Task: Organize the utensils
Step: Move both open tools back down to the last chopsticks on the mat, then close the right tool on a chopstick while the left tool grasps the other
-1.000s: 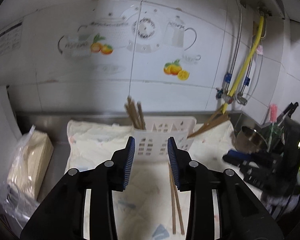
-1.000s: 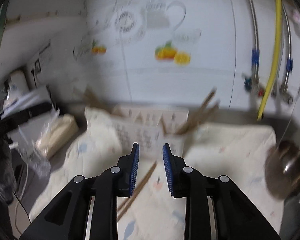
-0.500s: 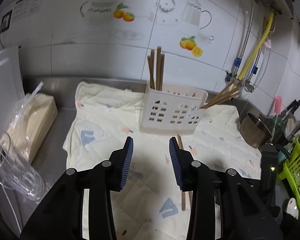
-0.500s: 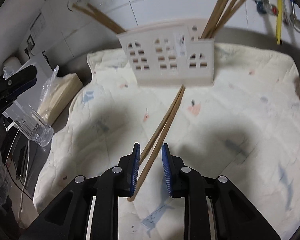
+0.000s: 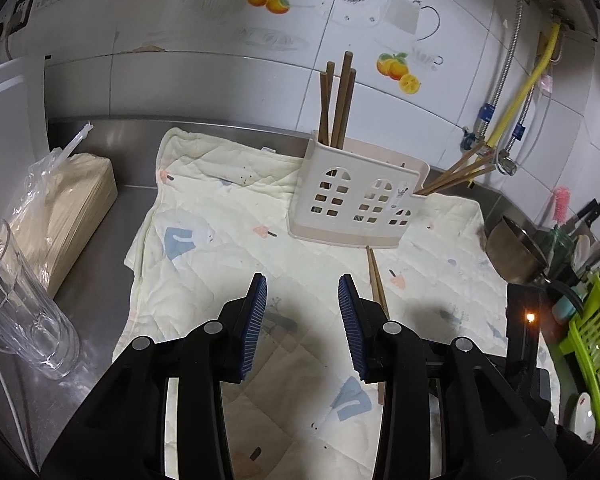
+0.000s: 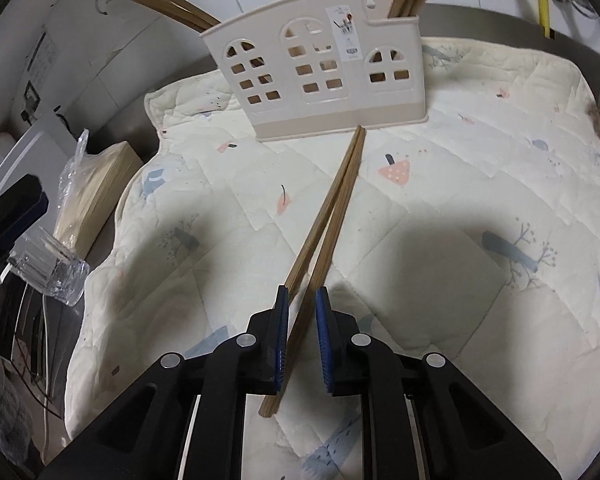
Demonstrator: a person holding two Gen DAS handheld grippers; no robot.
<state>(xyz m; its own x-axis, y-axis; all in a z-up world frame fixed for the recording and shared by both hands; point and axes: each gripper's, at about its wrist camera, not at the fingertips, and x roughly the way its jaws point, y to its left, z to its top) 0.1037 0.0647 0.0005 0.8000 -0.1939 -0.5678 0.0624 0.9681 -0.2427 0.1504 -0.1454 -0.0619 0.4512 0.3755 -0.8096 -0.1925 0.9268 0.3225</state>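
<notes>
A pair of wooden chopsticks (image 6: 332, 208) lies on the quilted cloth (image 6: 460, 220), one end touching the beige utensil holder (image 6: 320, 68). My right gripper (image 6: 302, 296) is open, its jaws on either side of the pair's near end, not closed on it. The holder holds more chopsticks in its left (image 5: 336, 100) and right (image 5: 456, 172) compartments. My left gripper (image 5: 302, 284) is open and empty above the cloth, in front of the holder (image 5: 356, 200). The loose pair also shows in the left wrist view (image 5: 378, 284).
A clear glass cup (image 5: 20, 320) and a bagged stack of paper (image 5: 68, 208) stand at the left on the steel counter. A metal pot (image 5: 516, 252), a green rack (image 5: 592, 332) and pipes (image 5: 520, 100) are at the right.
My right gripper has come down and forward so its open jaws now straddle the loose chopsticks. My left gripper has pulled back and up from the holder.
</notes>
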